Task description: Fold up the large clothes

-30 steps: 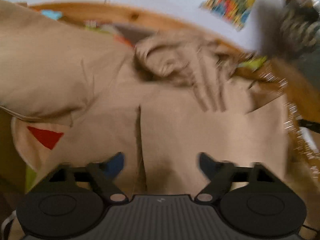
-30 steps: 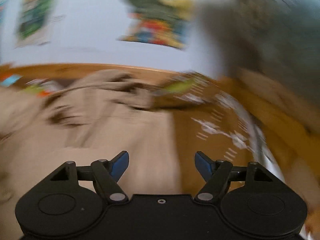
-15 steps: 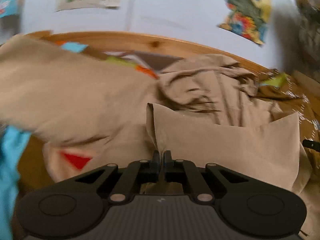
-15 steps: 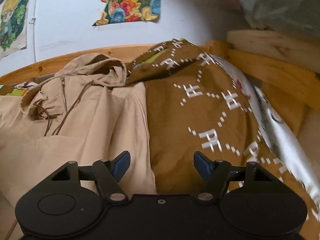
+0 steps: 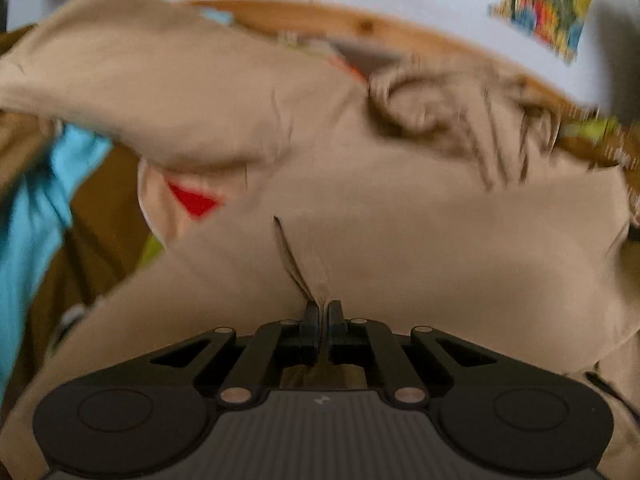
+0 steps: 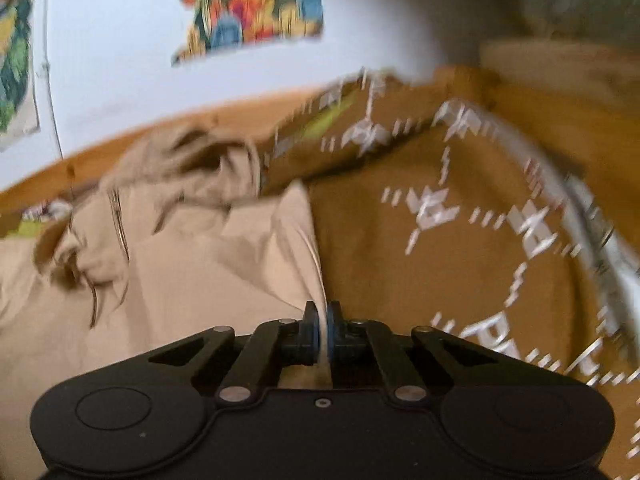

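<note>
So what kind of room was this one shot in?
Probably a bedroom: the beige jacket lies on a brown patterned bedspread inside a wooden bed frame, with colourful posters on the white wall behind.

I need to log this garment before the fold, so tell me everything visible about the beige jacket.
The beige jacket is a large garment of thin, matte woven-looking cloth, lying spread and creased on a brown patterned blanket. A rumpled hood with drawcords and a zip lies bunched towards the wooden rail. A red patch shows by one sleeve. The left gripper is shut on a pinched ridge of cloth; the right gripper is shut on its edge beside the blanket.
</note>
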The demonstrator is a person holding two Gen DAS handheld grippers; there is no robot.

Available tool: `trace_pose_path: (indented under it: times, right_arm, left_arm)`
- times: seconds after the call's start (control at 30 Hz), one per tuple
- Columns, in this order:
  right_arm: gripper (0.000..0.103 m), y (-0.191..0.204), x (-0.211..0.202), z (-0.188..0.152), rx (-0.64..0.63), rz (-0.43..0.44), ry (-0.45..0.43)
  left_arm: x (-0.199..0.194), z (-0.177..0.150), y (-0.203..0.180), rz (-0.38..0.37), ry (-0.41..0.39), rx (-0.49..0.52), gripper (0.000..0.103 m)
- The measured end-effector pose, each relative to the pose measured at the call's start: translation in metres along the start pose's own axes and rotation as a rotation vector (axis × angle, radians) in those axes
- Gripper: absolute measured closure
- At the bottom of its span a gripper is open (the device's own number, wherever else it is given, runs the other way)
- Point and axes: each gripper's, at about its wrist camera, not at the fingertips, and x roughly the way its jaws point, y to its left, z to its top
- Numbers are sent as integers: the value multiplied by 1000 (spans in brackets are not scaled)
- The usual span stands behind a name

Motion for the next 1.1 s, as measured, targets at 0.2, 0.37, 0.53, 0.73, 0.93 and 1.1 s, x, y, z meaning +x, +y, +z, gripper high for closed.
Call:
trace_pose_path:
  times: [0.2, 0.37, 0.53, 0.73, 0.93, 1.1]
  right_arm:
    - [97, -2, 20, -12, -26, -70, 83]
    - [59, 30, 2, 4, -146, -68, -50]
    - [57, 82, 27, -5, -407, -81, 6]
    - [56, 92, 43, -17, -415, -176, 39]
    - [28, 97, -21, 0, -299, -36, -36]
    - [11, 111, -79, -1, -257, 38, -17]
  left_arm:
    - [-23, -4, 9, -4, -7, -16, 100]
    - [-29, -14, 16, 1, 30, -10, 100]
    - [-32, -6, 26, -68, 65, -89, 97]
    - [-59, 19, 49, -101, 9, -49, 64]
    - [-96, 68, 106, 84, -211, 0, 32]
    - [-111, 103, 177, 217, -293, -131, 30]
